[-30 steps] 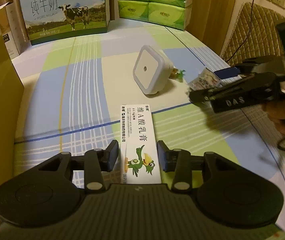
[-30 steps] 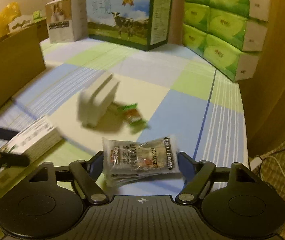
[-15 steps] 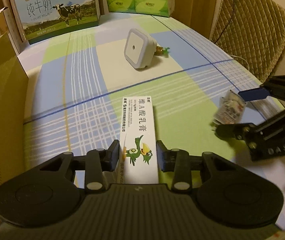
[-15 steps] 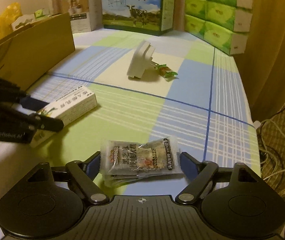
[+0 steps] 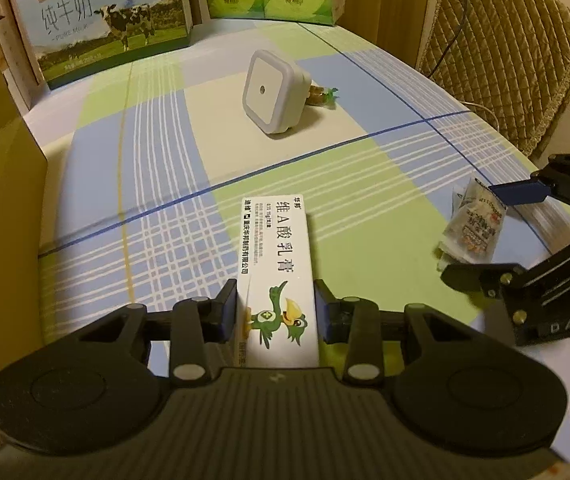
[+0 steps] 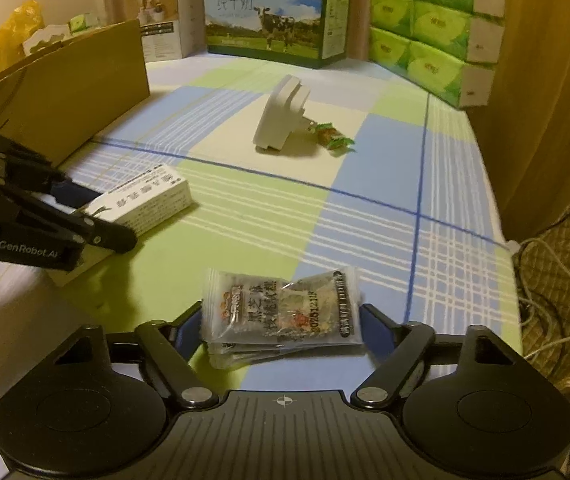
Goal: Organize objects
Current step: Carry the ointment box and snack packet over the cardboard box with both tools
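Observation:
My left gripper [image 5: 277,312] is shut on a long white ointment box [image 5: 275,256] with a green bird printed on it, its pads pressing the box's two long sides. The right wrist view shows that box [image 6: 145,200] at the left, held in the left gripper [image 6: 97,216]. My right gripper [image 6: 281,320] has a small stack of clear snack packets [image 6: 281,308] between its pads, and its jaws are closing on them. From the left wrist view, the packets [image 5: 473,224] sit in the right gripper [image 5: 473,236] at the right edge.
A white square night light [image 5: 273,88] stands mid-table on the checked cloth [image 5: 325,168], a green wrapped candy [image 6: 333,138] beside it. A cardboard box [image 6: 65,92] walls the left. A milk carton [image 6: 269,12] and tissue packs [image 6: 433,32] line the back. A padded chair [image 5: 505,52] stands right.
Both grippers have drawn back toward the near side of the table with their loads. The right one carried the packets well away from the night light, then held still.

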Available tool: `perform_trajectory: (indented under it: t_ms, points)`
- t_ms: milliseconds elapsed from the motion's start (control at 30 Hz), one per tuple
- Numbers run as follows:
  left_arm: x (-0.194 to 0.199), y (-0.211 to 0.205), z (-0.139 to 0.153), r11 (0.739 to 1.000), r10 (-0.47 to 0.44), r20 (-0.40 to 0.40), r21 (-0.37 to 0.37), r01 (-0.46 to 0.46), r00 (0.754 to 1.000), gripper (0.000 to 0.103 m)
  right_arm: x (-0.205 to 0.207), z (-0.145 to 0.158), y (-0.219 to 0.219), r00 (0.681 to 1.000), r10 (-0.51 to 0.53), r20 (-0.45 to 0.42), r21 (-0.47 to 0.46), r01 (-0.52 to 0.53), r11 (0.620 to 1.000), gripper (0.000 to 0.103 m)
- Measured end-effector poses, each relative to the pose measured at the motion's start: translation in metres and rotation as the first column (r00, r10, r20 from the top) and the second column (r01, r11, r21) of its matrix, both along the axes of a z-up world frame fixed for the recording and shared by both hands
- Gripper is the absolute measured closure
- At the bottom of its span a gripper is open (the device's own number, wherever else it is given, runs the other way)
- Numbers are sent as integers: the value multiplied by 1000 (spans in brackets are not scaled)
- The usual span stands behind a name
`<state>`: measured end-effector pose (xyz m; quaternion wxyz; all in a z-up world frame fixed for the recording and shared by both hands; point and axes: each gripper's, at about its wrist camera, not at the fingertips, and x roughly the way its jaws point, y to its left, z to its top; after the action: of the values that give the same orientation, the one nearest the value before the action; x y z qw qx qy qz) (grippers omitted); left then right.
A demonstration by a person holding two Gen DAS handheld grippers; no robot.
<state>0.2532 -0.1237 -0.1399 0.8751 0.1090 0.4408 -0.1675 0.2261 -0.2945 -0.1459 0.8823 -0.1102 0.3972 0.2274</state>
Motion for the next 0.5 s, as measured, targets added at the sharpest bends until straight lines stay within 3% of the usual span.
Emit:
perform_trajectory:
  t_ms: [267, 500]
  points:
    - [-19, 4, 16, 1000, 0, -16, -8, 0, 1000, 70, -11, 25, -4, 999, -47, 5, 17, 47, 999, 30]
    - [-46, 9, 53, 999, 17, 4, -43, -17, 1000, 70, -33, 76, -9, 992, -116, 48, 64, 112, 992, 30]
